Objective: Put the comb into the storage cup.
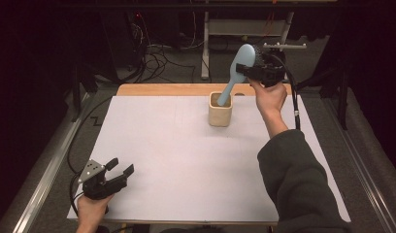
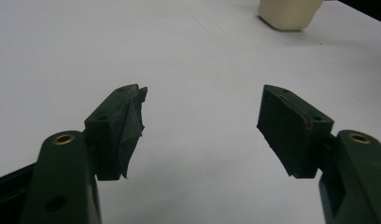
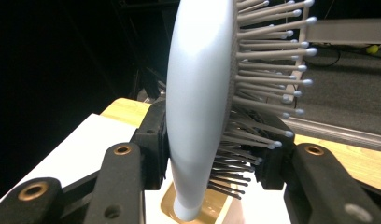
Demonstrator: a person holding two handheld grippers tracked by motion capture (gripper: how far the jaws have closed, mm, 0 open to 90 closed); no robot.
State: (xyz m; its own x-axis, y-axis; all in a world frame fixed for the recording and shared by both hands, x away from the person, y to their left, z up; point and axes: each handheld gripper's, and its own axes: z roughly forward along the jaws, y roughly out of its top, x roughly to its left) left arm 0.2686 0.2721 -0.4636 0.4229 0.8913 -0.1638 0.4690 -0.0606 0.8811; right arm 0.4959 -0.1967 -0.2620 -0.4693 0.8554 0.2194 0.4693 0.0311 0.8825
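Nearest the high camera, at the near left corner of the white table sheet (image 1: pixel 176 165), the left gripper (image 1: pixel 119 170) rests low in the person's hand with its jaws spread wide and nothing between them. Its own view looks along the bare sheet toward the cream cup (image 2: pixel 289 13) at the far side. It seems parked there to keep out of the way while the other hand works.

Far right of centre, the right gripper (image 1: pixel 256 65) is clamped on the head of a light blue hairbrush (image 1: pixel 239 73), held well above the table. In the right gripper view one jaw presses the smooth back of the hairbrush (image 3: pixel 198 93) and the other bites into the bristles (image 3: pixel 268 60), so the grip is across the thick paddle rather than the slim handle.

The brush hangs tilted, head up and to the right, with its handle end inside the mouth of the square cream cup (image 1: pixel 220 110), which stands upright on the sheet near the far wooden table edge (image 1: pixel 162 90). Holding the head leaves the handle free to go into the cup, and the tilt likely follows from the hand reaching in from the right. Whether the handle tip touches the cup's bottom cannot be told.
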